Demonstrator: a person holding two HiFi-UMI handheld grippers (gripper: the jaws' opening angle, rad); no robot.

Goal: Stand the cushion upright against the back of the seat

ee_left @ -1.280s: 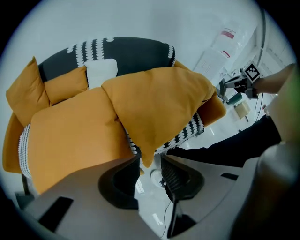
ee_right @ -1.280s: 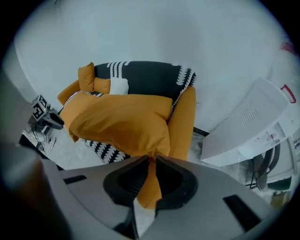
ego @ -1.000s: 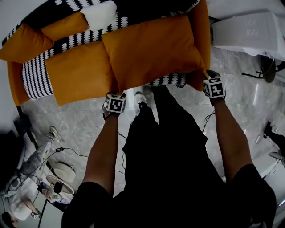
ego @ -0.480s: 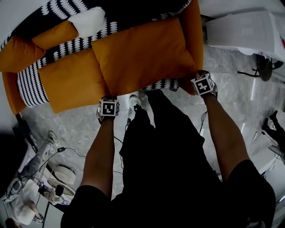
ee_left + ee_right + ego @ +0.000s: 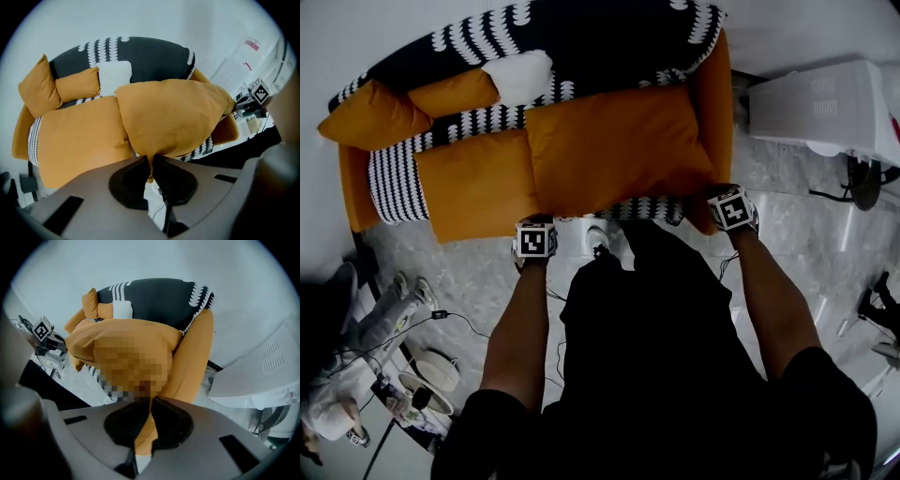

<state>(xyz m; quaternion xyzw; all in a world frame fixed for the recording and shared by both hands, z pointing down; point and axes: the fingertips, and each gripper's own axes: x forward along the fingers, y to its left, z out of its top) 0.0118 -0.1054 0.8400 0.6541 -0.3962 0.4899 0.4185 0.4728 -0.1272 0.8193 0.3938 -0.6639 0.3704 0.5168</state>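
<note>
A large orange cushion (image 5: 619, 150) lies flat across the sofa seat, its front edge overhanging. The left gripper (image 5: 151, 163) and right gripper (image 5: 150, 404) have just been closing, and each now pinches a front corner. Best to lift both corners evenly, tipping the cushion up against the black backrest (image 5: 581, 37).

Both bare arms reach forward and down, the left arm (image 5: 520, 319) beside the right arm (image 5: 773, 291). The left gripper (image 5: 151, 161) points almost straight down. Its jaws have just been closing and now pinch a corner of the cushion (image 5: 173, 117). The right gripper (image 5: 150, 405) points down too. Its jaws have just been closing as well. Orange cloth sits tight between them, most likely the cushion's other corner, though that view is not clear.
</note>
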